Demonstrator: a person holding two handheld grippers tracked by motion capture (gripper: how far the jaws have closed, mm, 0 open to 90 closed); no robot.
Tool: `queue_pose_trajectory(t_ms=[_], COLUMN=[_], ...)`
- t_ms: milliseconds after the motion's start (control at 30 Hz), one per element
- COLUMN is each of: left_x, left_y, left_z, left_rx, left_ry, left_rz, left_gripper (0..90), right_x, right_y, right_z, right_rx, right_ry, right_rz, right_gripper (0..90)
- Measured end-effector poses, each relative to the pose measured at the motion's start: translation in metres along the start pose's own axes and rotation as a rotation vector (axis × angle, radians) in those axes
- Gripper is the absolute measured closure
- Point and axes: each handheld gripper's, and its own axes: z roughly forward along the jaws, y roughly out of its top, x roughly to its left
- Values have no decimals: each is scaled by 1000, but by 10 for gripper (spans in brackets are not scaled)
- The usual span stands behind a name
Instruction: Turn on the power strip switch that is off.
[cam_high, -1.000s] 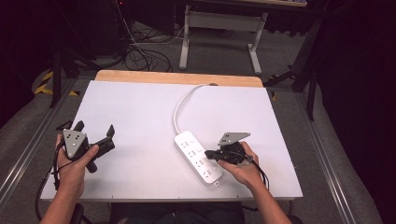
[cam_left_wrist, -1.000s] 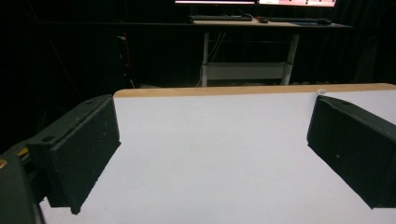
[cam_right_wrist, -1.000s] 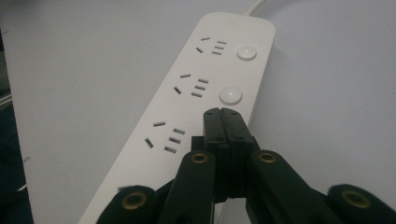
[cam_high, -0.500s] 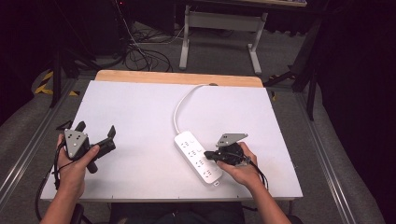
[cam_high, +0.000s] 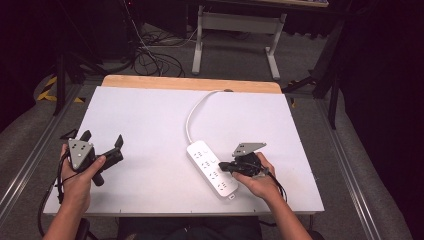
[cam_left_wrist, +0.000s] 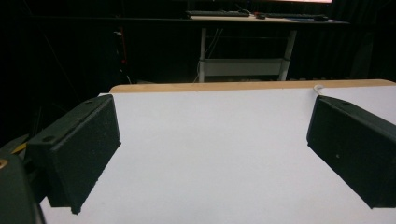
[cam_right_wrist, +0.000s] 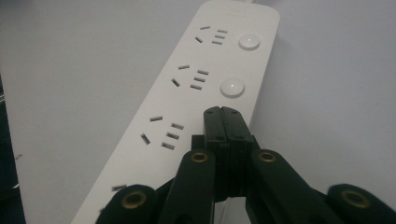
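White power strip, diagonal, cord-end far.

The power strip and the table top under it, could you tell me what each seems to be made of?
The power strip looks like moulded white plastic, smooth and slightly satin: rounded corners, a soft sheen, cut slots and round buttons. The table top seems a matt white sheet, perhaps laminate or painted board, with no glare. The strip along its far edge looks like bare light wood, going by its tan colour.

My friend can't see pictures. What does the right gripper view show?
The right gripper's two black jaws are shut together over a long white plastic power strip on a white table, tips beside its round white buttons.
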Motion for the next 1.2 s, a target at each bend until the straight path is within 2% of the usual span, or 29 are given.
queue_pose_trajectory(t_ms=[133, 333, 433, 667, 1200], left_x=[0, 0, 0, 0, 1], left_y=[0, 0, 0, 0, -1], left_z=[0, -1, -1, -2, -2], left_rx=[3, 2, 3, 3, 3], left_ry=[2, 4, 5, 5, 3], left_rz=[-5, 0, 1, 3, -2], left_gripper=[31, 31, 31, 32, 32], right_x=[0, 4, 4, 12, 10], right_y=[0, 0, 0, 4, 4], right_z=[0, 0, 1, 3, 3], right_rx=[5, 7, 11, 41, 42], right_ry=[8, -18, -11, -62, -49], right_rz=[10, -5, 7, -45, -43], right_gripper=[900, 900, 900, 900, 900])
